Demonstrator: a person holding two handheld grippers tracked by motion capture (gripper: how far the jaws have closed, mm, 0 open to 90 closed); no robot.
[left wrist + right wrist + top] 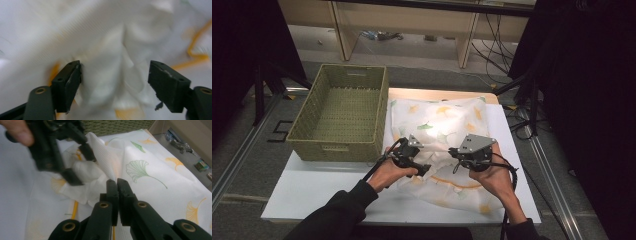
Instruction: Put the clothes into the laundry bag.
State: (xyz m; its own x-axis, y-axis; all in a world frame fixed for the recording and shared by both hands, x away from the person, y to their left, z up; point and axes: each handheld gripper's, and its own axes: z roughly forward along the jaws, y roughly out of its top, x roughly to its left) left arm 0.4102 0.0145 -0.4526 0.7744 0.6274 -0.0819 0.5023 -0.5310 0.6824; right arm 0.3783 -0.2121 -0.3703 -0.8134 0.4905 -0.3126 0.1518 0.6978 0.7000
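Note:
A white cloth [447,117] printed with green and yellow ginkgo leaves lies rumpled on the white table [312,187]. My left gripper [426,169] hovers over the cloth's middle, open, with a bunched fold of cloth [105,32] between its jaws. Just to its right, my right gripper [458,152] has its jaws together on a raised ridge of the cloth [155,162]. In the right gripper view the right gripper [117,181] pinches that ridge, and the left gripper [80,165] stands open around a wad of fabric.
An empty green wicker basket [334,149] stands at the table's back left, touching the cloth's left edge; its wall [117,125] appears behind the cloth. Bare table lies in front of the basket. Shelving and cables are on the floor beyond.

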